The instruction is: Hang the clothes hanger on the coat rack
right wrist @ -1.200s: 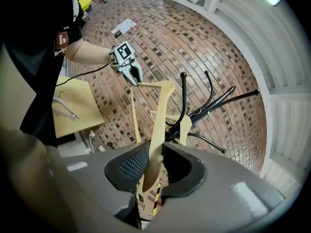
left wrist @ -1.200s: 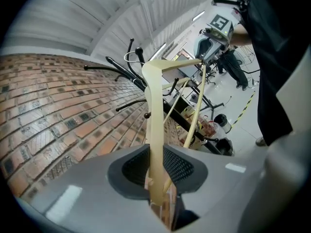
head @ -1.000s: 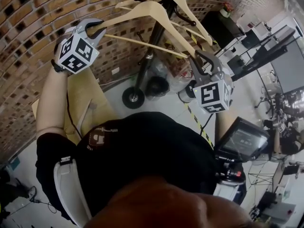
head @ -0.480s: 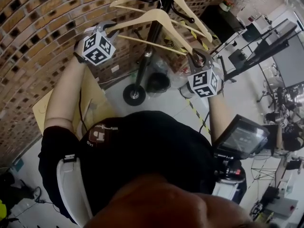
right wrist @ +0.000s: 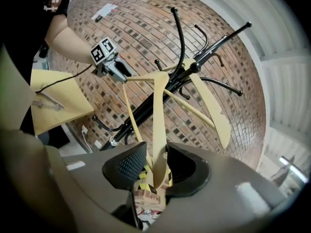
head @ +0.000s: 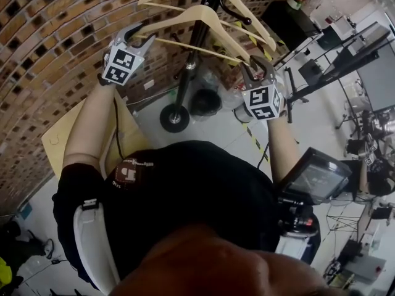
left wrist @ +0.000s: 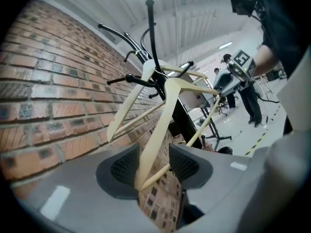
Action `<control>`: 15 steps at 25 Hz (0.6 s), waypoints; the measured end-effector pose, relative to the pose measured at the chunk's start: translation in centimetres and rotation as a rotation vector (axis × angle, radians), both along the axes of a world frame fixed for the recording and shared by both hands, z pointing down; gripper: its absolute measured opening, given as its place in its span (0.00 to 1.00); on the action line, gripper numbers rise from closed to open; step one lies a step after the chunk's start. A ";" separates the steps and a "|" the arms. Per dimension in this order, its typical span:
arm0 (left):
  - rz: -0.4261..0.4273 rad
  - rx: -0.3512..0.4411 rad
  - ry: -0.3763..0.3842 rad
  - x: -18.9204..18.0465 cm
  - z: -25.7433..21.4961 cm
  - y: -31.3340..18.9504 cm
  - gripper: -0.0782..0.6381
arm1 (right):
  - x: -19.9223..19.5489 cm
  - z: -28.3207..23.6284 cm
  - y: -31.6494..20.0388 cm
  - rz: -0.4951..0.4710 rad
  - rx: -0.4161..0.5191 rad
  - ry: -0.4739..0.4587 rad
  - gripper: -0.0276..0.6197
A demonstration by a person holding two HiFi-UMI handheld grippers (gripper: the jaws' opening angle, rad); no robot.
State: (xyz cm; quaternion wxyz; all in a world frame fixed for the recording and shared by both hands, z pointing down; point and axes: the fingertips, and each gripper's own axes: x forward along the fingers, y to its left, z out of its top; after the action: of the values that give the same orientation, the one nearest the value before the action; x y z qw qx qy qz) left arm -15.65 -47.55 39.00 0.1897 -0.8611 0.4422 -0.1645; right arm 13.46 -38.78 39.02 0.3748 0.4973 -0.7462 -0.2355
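Now, jaws slack around the clothes hanger (left wrist: 156,130).
My left gripper (left wrist: 154,164) and right gripper (right wrist: 155,166) have just been opening; each stands wide, a pale wooden hanger tip loose between its jaws, the hanger's top at the coat rack's (head: 187,73) black pegs.

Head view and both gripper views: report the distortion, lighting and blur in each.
Head view: the fisheye bows the brick wall into an arc; the bottom edge is a soft blur. Left gripper view: dark corners, curved brick courses, the bright hall behind the wooden hanger washed out. Right gripper view: a black round rim, the wall bulging like a dome, the coat rack sharp.
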 end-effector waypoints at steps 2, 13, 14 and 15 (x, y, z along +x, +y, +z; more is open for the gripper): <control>-0.042 -0.017 0.052 -1.3 1.2 0.3 0.35 | 0.5 0.0 0.0 -0.013 -0.001 -0.051 0.34; -0.227 -0.195 0.424 -6.6 7.7 8.5 0.34 | 3.7 -0.9 2.5 -0.177 0.069 -0.279 0.36; -0.222 -0.203 0.446 -6.0 7.9 9.6 0.34 | 3.9 -0.6 2.5 -0.200 0.066 -0.297 0.35; -0.217 -0.207 0.464 -5.2 8.0 10.6 0.33 | 4.2 -0.3 2.5 -0.222 0.061 -0.319 0.33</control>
State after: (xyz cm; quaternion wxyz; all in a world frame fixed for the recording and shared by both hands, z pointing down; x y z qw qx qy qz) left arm -20.90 -36.95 46.97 -0.0243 -0.8381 0.5443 -0.0263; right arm 17.65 -36.28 38.69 0.2084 0.4541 -0.8389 -0.2159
